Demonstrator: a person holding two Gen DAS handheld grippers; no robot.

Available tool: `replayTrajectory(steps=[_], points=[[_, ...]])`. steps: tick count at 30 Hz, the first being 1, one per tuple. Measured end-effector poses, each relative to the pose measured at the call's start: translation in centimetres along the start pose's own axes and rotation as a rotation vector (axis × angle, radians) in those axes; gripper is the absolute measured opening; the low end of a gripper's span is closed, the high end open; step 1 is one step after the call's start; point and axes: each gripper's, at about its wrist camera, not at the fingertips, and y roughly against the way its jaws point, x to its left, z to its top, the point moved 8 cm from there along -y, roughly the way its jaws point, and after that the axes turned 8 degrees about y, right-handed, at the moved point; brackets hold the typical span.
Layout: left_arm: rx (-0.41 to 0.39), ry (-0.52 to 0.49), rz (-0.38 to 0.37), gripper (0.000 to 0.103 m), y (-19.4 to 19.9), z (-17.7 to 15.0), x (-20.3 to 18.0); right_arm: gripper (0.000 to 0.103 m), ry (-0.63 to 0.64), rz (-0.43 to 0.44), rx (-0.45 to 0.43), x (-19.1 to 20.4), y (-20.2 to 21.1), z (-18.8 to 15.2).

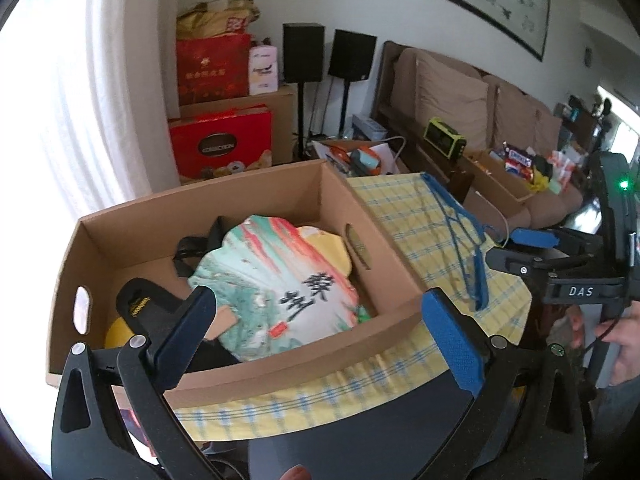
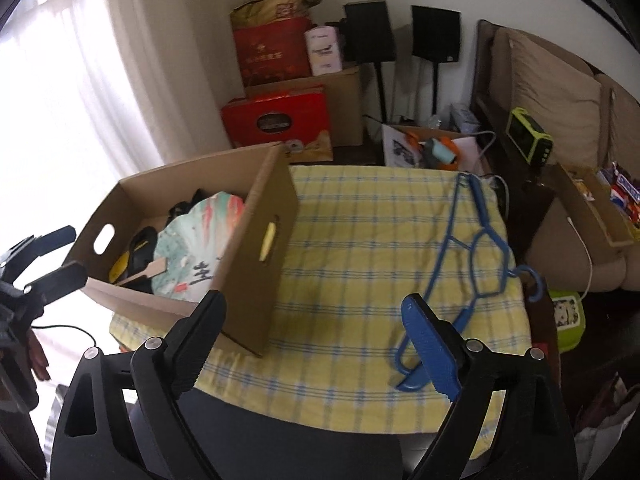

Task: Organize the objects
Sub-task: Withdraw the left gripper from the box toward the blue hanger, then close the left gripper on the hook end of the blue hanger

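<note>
Cardboard box (image 1: 224, 240) sits on the left part of the bench (image 2: 360, 240), which is covered by a yellow cloth with blue check. Box is open-topped, with oval hand slots in its end walls. Inside: a scalloped fan (image 1: 276, 280), painted in green, red and white with black characters, lying flat on top of the rest, its wooden handle (image 2: 146, 272) toward the near-left corner. Under and beside the fan: a black slipper (image 1: 148, 304) with gold lettering, dark straps at the far side, and something yellow showing at the near-left corner and at the fan's far edge; identity of the yellow items unclear. Blue hanger (image 2: 476, 256) lies flat on the cloth to the right of the box, well apart from it, its hook at the right edge of the bench. Left tool (image 1: 316, 332) hangs over the near wall of the box, jaws spread wide, nothing between them. Right tool (image 2: 320, 344) hangs over the near edge of the bench, jaws likewise spread and empty, its blue finger (image 2: 430, 354) just over the near end of the hanger; contact cannot be told.
</note>
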Motion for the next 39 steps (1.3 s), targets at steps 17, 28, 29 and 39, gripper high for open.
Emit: replayTrajectory(steps=[17,28,29,39], points=[[-0.017,0.011,-0.091,0.103,-3.4,-0.5,-9.3,0.091,-0.113,-0.105,0.018,-8.9,1.6,-3.9],[0.091,-0.059,-0.153,0.101,-8.0,-3.4,-15.3,0.091,-0.223,-0.174,0.06,-15.1,1.0,-6.5],[0.102,-0.07,-0.153,0.101,-8.4,-3.6,-15.7,0.091,-0.238,-0.175,0.058,-15.6,1.0,-6.7],[0.19,-0.156,-0.187,0.08,-12.5,-4.9,-21.1,0.078,-0.322,-0.2,0.103,-19.7,-2.0,-6.5]])
